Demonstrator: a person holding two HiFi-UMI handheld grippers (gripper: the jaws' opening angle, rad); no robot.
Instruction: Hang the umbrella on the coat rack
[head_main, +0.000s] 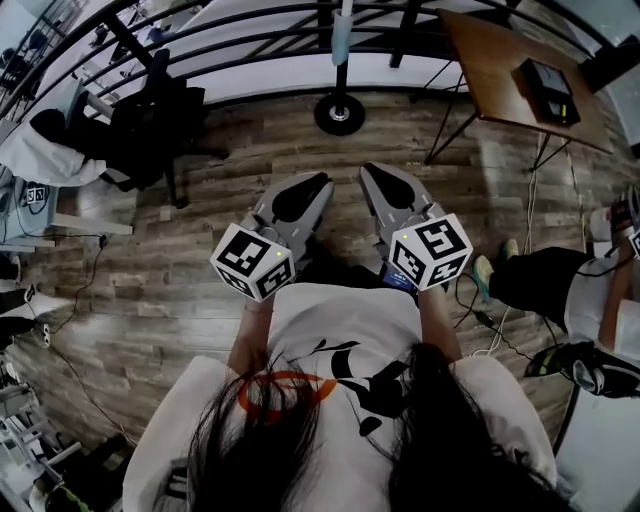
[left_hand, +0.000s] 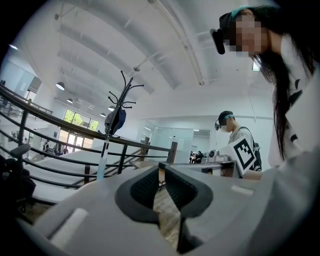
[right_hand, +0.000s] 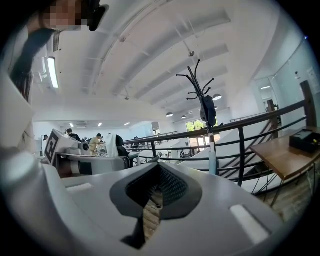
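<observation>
The left gripper (head_main: 312, 183) is held low and close before the person's body and is pointed forward over the floor (head_main: 200, 260), which is made of wood planks. Its cube with square markers (head_main: 253, 262) is turned up toward the head camera. In the left gripper view, the grey jaws with dark ribbed pads are seen clenched with their tips touching, and nothing is grasped between them.

Ahead of the two grippers, the coat rack (head_main: 340, 112) is set on a round black base near a black metal railing (head_main: 250, 40). It is a thin dark pole with curved hooks at the top. The umbrella (left_hand: 115, 120), dark blue and folded, is hung from the hooks against the pole, well apart from both grippers.

The right gripper (head_main: 372, 175) is held just beside the left one in the same pose. Its jaws are also pressed together and empty.

At the far right, a black box (head_main: 548, 88) is carried on a brown wooden surface (head_main: 490, 60) with thin legs.
</observation>
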